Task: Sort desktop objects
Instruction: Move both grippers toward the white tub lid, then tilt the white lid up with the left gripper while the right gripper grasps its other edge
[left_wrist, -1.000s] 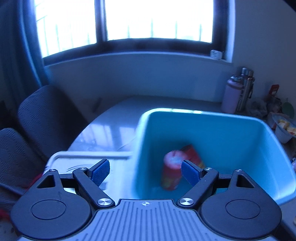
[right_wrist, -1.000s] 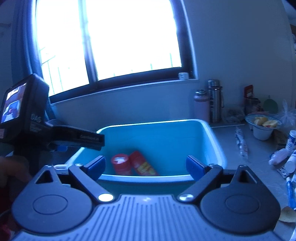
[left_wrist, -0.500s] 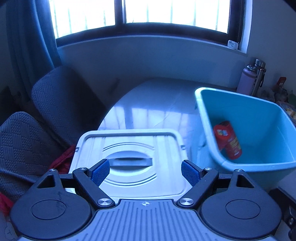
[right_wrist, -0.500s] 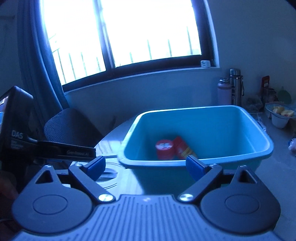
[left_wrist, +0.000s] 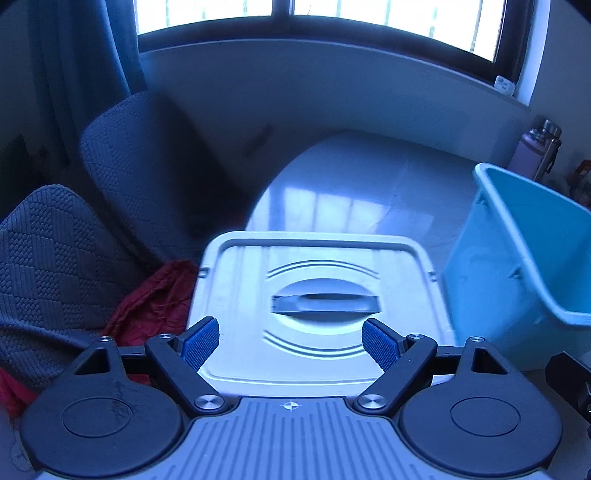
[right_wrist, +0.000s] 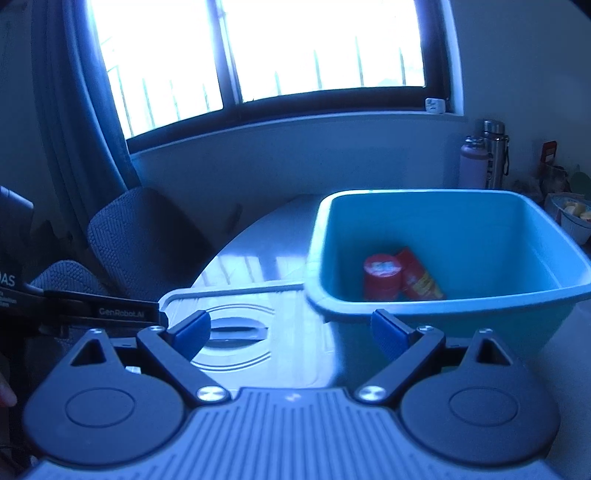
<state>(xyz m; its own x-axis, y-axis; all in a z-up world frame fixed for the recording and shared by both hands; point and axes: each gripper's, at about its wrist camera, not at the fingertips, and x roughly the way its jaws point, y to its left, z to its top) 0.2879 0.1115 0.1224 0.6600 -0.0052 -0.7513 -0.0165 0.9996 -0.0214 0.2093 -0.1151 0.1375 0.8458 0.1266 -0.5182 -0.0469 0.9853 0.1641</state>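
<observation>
Both hand-held grippers spread, empty: left (left_wrist: 290, 341) over lid (left_wrist: 317, 306); right (right_wrist: 290, 332) before bin (right_wrist: 480, 221).

Both views are dim with a strong blue cast. The only light comes from a window (right_wrist: 295, 55) at the back, blown out to pure white in the right wrist view. It throws pale streaked reflections onto the glossy tabletop (left_wrist: 354, 199). The curtain (right_wrist: 85, 110) and chairs (left_wrist: 147, 166) sit in deep shadow. Fisheye distortion bends the window frame and darkens the corners. The blue bin (right_wrist: 443, 206) and the grey lid (left_wrist: 317, 295) look slightly soft.
</observation>
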